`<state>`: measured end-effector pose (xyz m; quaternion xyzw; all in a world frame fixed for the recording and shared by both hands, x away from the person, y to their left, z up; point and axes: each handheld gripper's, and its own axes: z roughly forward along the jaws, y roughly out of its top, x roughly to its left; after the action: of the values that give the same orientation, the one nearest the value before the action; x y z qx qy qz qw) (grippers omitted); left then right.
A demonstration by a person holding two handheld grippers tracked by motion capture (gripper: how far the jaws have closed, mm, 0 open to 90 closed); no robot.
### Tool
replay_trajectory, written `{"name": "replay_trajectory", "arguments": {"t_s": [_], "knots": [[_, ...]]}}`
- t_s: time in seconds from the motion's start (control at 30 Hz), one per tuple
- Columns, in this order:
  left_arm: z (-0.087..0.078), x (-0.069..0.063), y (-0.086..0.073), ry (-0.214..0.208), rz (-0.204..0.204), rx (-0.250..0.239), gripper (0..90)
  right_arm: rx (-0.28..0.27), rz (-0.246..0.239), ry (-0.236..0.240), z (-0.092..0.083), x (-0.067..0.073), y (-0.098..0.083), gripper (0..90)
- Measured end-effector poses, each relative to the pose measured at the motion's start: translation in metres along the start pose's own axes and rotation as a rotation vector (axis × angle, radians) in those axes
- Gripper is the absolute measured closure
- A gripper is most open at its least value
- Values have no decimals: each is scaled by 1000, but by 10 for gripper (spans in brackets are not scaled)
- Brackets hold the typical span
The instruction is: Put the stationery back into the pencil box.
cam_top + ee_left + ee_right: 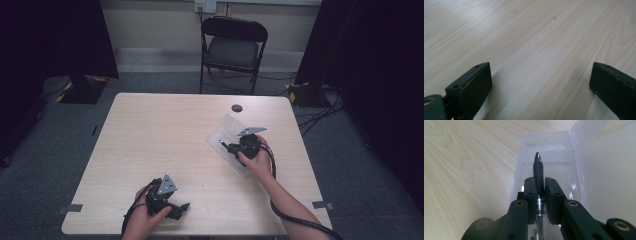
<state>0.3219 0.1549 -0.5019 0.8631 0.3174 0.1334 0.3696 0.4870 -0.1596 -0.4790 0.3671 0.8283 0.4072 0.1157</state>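
pen rear hidden between tool parts, clear case cut off at right edge

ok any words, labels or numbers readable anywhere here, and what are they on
None can be read.
The pen held in the right gripper over the clear plastic case has a silver band with dark marks, too blurred to read.
The wall outlet plate behind the folding chair is too small to read.

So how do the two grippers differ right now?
The right gripper has its fingers shut on a pen over a clear plastic case; the left gripper has its fingers wide apart, with nothing between them. The right is farther up the table, the left near its front edge. Both are black and hand-held.
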Motion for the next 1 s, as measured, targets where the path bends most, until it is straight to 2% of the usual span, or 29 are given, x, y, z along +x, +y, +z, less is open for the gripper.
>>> {"name": "replay_trajectory", "arguments": {"t_s": [1.0], "knots": [[0,0,0,0,0,0,40,13,-25,-25,5,2,-5,790]]}}
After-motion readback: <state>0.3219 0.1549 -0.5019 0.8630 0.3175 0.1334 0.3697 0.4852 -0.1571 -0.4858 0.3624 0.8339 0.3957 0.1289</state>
